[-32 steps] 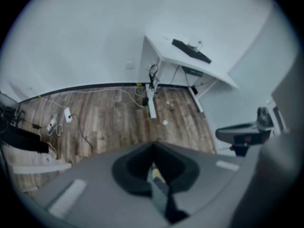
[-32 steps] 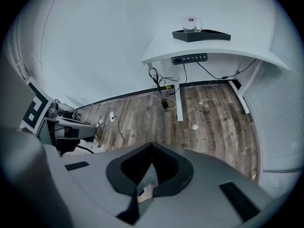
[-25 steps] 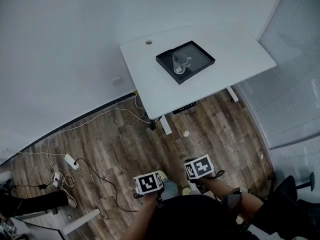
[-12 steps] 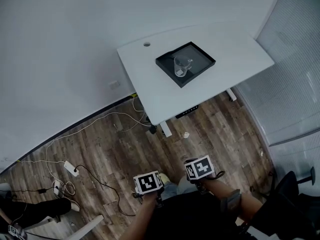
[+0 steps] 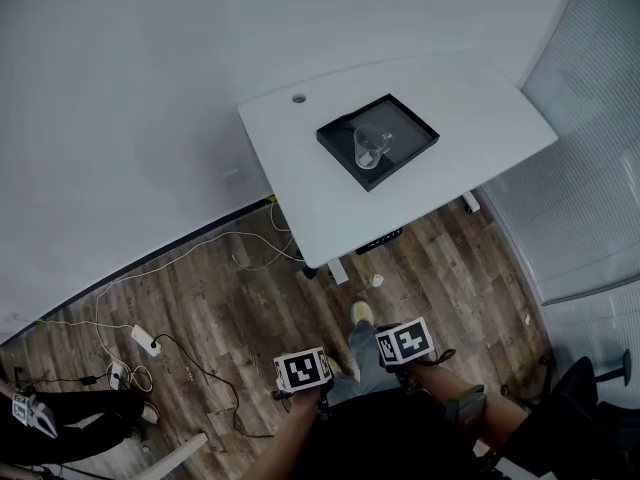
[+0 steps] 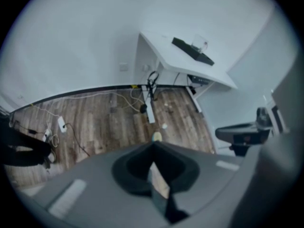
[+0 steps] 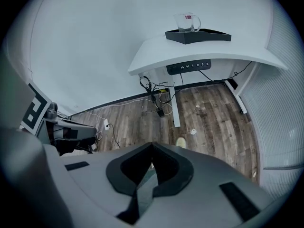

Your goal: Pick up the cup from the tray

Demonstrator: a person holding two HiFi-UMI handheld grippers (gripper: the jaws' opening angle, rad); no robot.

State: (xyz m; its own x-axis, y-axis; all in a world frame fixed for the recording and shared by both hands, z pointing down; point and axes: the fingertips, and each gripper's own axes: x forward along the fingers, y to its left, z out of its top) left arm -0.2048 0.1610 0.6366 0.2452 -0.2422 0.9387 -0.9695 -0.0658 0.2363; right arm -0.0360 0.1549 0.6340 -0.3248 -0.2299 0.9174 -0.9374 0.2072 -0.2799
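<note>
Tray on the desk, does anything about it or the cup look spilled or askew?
Nothing stands out. The clear cup stands upright in the black tray, near one end, with no spill visible. The tray lies flat on the white desk.

The left gripper and right gripper are held low, side by side, jaws pressed together, nothing gripped, it seems

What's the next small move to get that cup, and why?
Probably step toward the table: the cup stands in the tray there, far beyond the left gripper and right gripper, both shut and held low over the floor.
</note>
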